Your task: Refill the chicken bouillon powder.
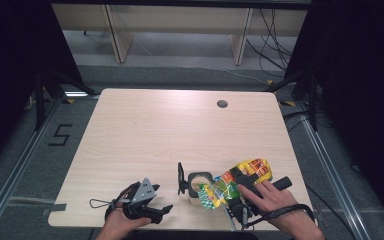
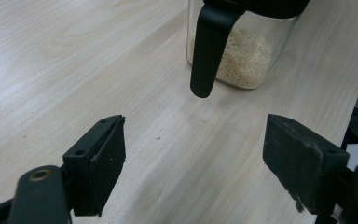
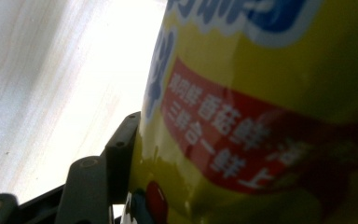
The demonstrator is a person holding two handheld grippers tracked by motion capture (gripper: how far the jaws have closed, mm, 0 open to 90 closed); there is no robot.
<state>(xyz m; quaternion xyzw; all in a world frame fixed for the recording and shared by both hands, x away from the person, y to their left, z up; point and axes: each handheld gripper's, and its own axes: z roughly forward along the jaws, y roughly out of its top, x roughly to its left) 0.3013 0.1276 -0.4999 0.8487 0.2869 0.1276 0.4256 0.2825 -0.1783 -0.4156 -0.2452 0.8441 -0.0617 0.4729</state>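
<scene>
Pouring from a yellow seasoning bag [image 1: 235, 182] clamped in the right gripper [image 1: 241, 186], a person tips it over a glass jar [image 1: 198, 186] near the table's [image 1: 180, 130] front edge. Granules cover only the jar's bottom; the left gripper [image 1: 155, 212] rests wide open, empty.

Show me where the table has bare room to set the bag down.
The whole far half of the table, from the small hole back to the jar, is bare. The near edge is crowded: left gripper, jar, and bag in the right gripper.
</scene>
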